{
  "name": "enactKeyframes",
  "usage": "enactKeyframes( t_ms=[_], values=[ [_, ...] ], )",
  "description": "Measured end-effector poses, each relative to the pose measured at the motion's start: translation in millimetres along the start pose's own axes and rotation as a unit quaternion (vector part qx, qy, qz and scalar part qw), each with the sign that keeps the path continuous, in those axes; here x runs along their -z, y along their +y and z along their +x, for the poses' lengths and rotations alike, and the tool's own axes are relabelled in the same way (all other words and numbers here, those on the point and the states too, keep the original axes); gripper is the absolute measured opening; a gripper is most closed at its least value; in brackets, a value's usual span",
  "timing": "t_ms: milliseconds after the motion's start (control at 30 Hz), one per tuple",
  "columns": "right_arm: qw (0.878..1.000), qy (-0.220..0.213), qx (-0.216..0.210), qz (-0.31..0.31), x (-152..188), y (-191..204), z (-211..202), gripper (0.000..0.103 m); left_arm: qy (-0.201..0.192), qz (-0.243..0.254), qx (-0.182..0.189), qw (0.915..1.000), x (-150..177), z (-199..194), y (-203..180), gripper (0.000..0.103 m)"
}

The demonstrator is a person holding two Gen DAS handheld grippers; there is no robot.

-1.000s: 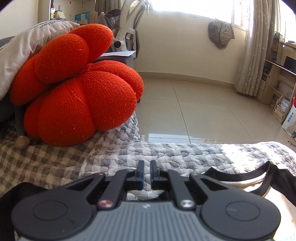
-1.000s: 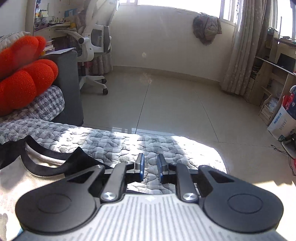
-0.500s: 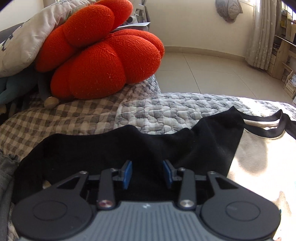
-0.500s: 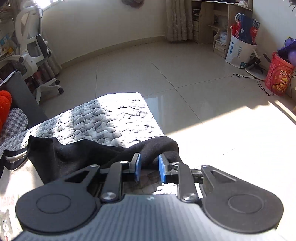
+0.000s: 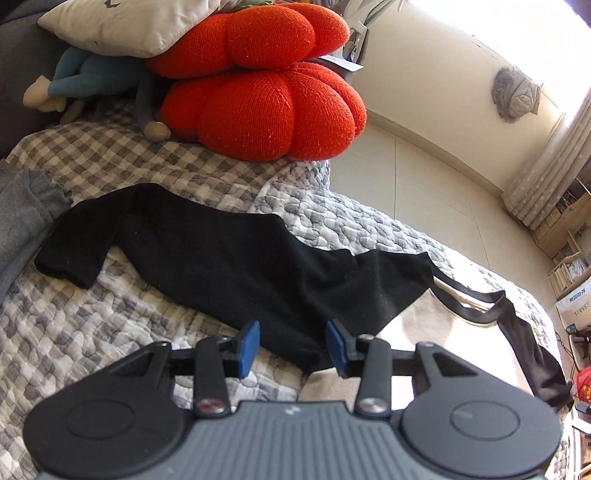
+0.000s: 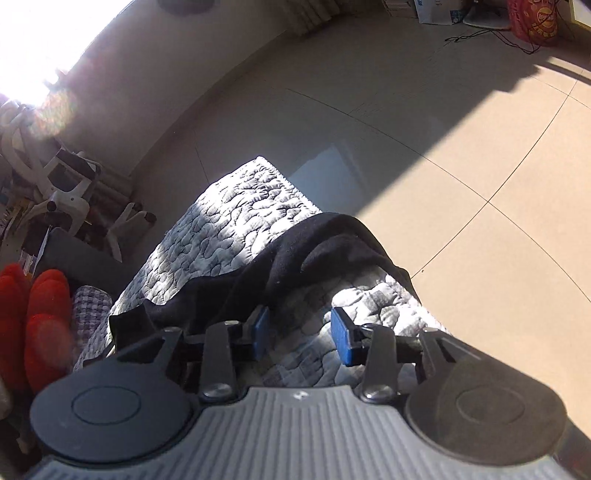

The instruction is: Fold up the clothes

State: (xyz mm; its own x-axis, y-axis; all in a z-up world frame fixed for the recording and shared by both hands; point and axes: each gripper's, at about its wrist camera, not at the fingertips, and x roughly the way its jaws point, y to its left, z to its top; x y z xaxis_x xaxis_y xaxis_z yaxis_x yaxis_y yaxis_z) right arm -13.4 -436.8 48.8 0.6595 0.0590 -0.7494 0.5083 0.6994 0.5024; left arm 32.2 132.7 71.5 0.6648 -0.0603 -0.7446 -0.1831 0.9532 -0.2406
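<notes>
The garment, a shirt with black sleeves and a cream body, lies spread across the quilted cover through the middle of the left wrist frame, one black sleeve reaching toward the left edge and its black-trimmed neckline at right of centre. The cream body is largely cut off by the gripper housing along the lower edge, and its full outline cannot be made out. The left gripper sits low in the frame with jaws parting; black fabric lies between the blue pads, but neither pad presses on it, so the cloth is released. In the right wrist frame the other black sleeve is bunched at centre and hangs over the cover's edge toward the tiled floor; how far down it hangs is hidden. The right gripper likewise has jaws widening, with only quilted cover showing between them and the sleeve lying just beside the left-hand pad. An orange knitted cushion occupies the upper centre of the left frame, partly covered by a pale pillow, with a blue soft toy half hidden beneath. The window area at upper left of the right frame is washed out by glare.
</notes>
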Motion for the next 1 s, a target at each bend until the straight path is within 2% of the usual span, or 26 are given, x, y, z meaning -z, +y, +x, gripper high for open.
enactKeyframes(
  t_ms=[67, 200, 267, 333, 467, 567, 633, 700, 800, 900, 933, 1000],
  values=[
    [1.000, -0.006, 0.009, 0.014, -2, -7, 5, 0.043, 0.003, 0.000, 0.000, 1.0000, 5, 3, 1, 0.043],
    [0.998, -0.019, 0.001, 0.057, -10, -21, 9, 0.044, 0.006, 0.001, -0.018, 0.9998, 7, 12, 13, 0.043],
    [0.998, -0.042, 0.017, 0.050, -16, -20, 6, 0.044, 0.004, 0.003, -0.017, 0.9998, 7, 13, 17, 0.043],
    [0.998, -0.053, 0.014, 0.042, -21, -19, 5, 0.044, -0.001, 0.010, -0.018, 0.9998, 7, 14, 18, 0.043],
    [0.997, -0.038, -0.024, 0.056, -28, -18, 11, 0.044, -0.004, 0.016, -0.014, 0.9998, 5, 16, 16, 0.043],
    [0.997, -0.028, -0.010, 0.064, -26, -15, 21, 0.044, -0.005, 0.023, -0.012, 0.9996, 5, 17, 13, 0.043],
    [0.996, -0.052, 0.007, 0.067, -26, -13, 19, 0.044, -0.003, 0.027, -0.012, 0.9996, 6, 16, 11, 0.043],
    [0.994, -0.066, 0.000, 0.084, -27, -16, 16, 0.043, -0.001, 0.027, -0.008, 0.9996, 8, 15, 11, 0.043],
    [0.994, -0.052, -0.026, 0.094, -28, -18, 22, 0.043, 0.001, 0.028, -0.004, 0.9996, 10, 14, 10, 0.044],
    [0.996, -0.051, -0.006, 0.068, -30, -10, 29, 0.042, 0.002, 0.032, -0.001, 0.9995, 11, 14, 7, 0.044],
    [0.997, -0.057, 0.012, 0.052, -31, -6, 31, 0.035, 0.003, 0.033, 0.000, 0.9994, 11, 15, 6, 0.045],
    [0.996, -0.073, 0.041, 0.020, -31, -1, 34, 0.030, 0.008, 0.038, 0.002, 0.9992, 14, 17, 3, 0.045]
  ],
)
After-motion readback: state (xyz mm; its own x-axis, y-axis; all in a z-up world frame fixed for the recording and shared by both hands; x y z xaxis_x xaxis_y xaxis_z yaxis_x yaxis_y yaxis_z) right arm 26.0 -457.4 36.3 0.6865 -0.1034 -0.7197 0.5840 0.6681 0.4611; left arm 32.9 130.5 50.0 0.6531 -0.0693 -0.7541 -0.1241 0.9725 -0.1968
